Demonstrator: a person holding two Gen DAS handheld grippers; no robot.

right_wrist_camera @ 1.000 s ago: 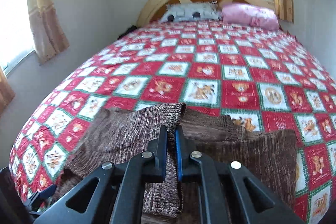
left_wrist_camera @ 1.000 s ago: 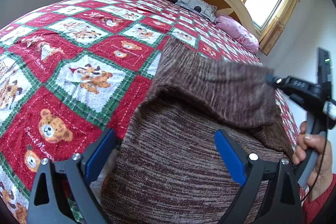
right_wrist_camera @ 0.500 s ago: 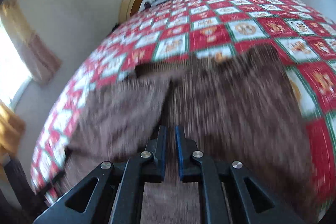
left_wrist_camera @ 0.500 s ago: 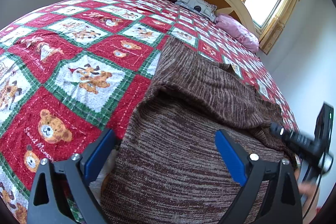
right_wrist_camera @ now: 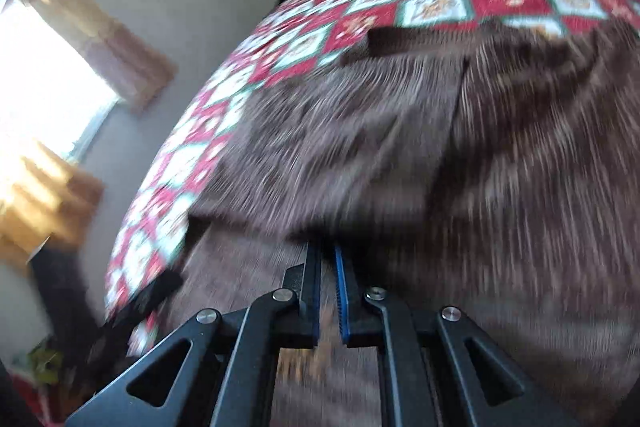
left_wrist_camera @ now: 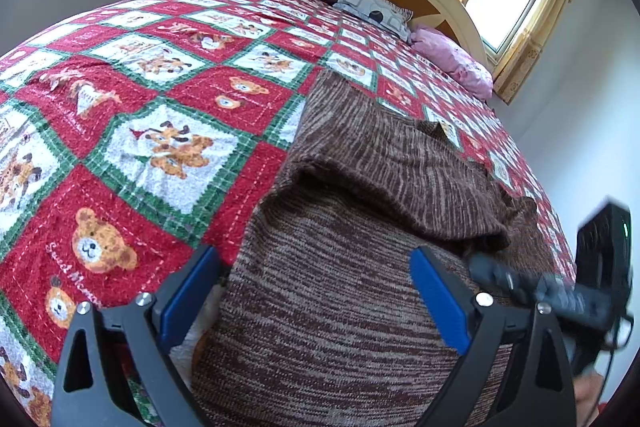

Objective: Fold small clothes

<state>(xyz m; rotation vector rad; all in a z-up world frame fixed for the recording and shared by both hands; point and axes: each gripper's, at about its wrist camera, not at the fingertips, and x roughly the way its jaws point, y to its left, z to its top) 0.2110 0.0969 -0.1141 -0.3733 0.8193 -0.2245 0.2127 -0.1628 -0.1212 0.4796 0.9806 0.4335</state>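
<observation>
Brown knit sweater lies on the bed's teddy-bear quilt, near the foot end, well apart from the pillows at the headboard.

Progress, as I read it: roughly mid-fold. One flap of the sweater is already laid over the body, with a raised fold edge across the middle in the left wrist view. Far part is flat on the quilt; the bundle isn't compact yet.

Right gripper – clenched, blue pads nearly touching, and a strip of the knit seems pinched between them. That view is motion-blurred, so I can't say exactly which edge it has. Seen from the left wrist it sits low at the sweater's right side.

Left gripper – released, jaws wide, straddling the near part of the sweater without pinching it.

Left to do, my guess: lay the held edge down, let go, fold the other side or halve the sweater, then flatten it.
</observation>
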